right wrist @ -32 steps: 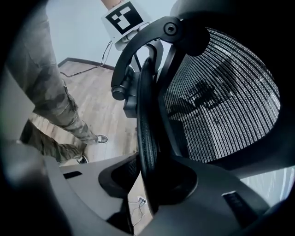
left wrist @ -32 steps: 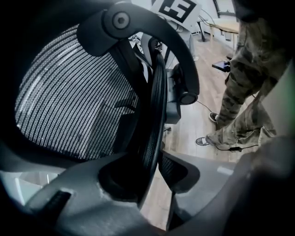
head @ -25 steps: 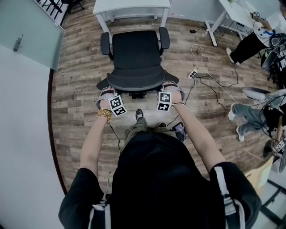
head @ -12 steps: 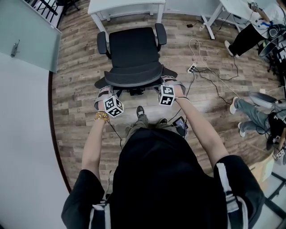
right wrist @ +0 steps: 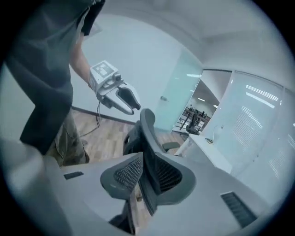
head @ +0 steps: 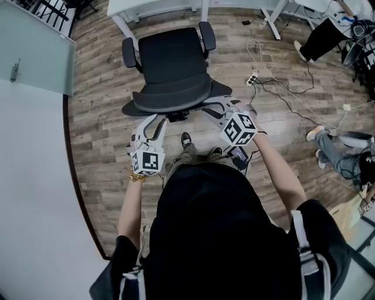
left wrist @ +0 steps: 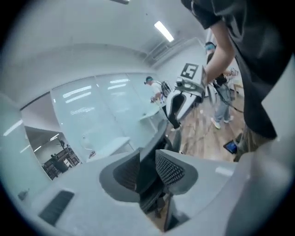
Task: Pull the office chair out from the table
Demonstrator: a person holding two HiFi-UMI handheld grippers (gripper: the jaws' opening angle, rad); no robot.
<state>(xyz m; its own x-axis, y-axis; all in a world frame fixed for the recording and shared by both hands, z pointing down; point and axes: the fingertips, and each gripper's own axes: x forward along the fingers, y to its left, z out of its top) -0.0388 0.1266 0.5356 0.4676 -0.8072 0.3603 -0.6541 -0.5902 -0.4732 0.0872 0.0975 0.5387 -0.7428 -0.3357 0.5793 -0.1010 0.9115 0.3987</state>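
The left gripper (head: 151, 125) is hanging just short of the office chair (head: 174, 63). Its jaws are standing partly apart, having just been closing, with nothing between the pads. Only the chair's backrest (head: 176, 97) is showing through the gap, beyond the tips. The right gripper (head: 214, 108) is standing the same way: partly open, jaws just closing in as well, and empty. Its tips are hovering over the backrest's right corner without pressing on it.

Ahead of both tools the chair is sitting clear of the white table (head: 153, 7), with its seat fully out from under it. The pull is therefore looking done or nearly so, and the step in hand is probably a clean letting-go. Doing it well is calling for both pairs of jaws staying off the backrest edge, so nothing is catching and nudging the chair back toward the table.

Out past the right gripper, a power strip (head: 253, 80) and cables are lying on the floor. Any further pull should be steering the chair wide of them, and of the person's shoe (head: 185, 139) between the two tools.
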